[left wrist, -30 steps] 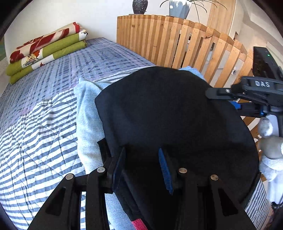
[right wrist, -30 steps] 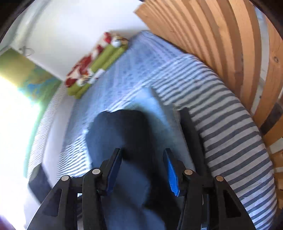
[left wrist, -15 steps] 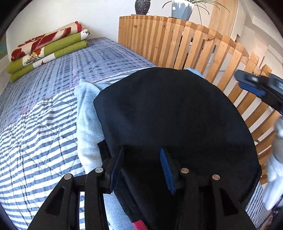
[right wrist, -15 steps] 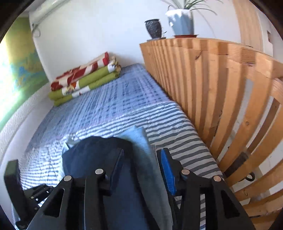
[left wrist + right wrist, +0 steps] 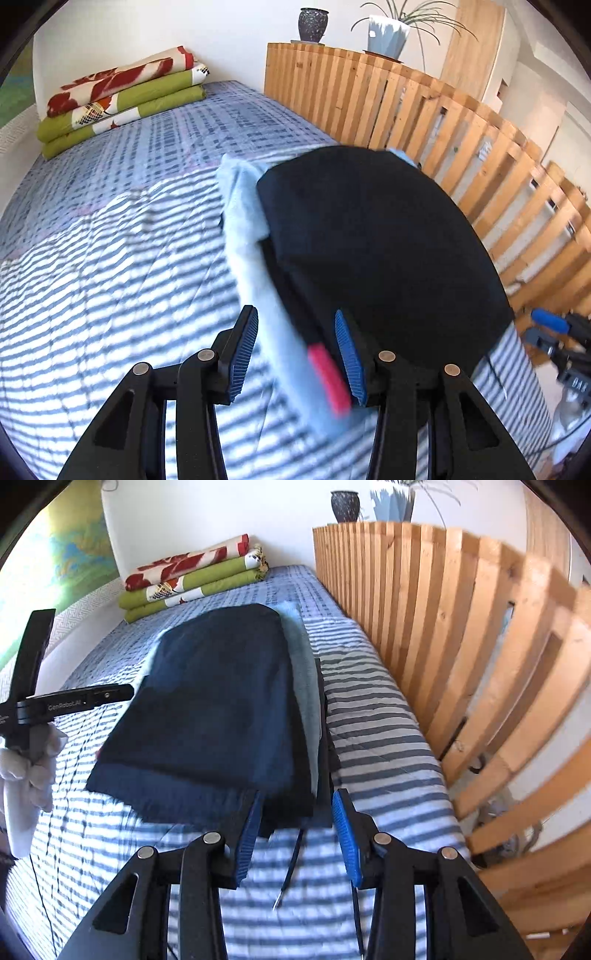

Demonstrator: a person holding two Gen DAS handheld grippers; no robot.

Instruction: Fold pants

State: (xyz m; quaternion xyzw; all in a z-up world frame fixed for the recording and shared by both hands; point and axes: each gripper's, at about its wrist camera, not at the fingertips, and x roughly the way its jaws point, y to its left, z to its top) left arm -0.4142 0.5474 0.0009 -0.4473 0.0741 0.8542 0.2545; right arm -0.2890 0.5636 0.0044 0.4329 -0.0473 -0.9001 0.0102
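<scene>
Folded dark pants (image 5: pixel 218 716) lie on a pale blue garment (image 5: pixel 243 236) on the striped bed (image 5: pixel 373 738), near the slatted wooden rail (image 5: pixel 443 635) along its side. Left gripper (image 5: pixel 295 354) hangs with fingers apart over the stack's near edge, holding nothing. Right gripper (image 5: pixel 295 834) is likewise spread and empty, just short of the pants' hem. Folded blankets (image 5: pixel 122 103) sit at the far end; two pots (image 5: pixel 388 33) stand on the rail.
</scene>
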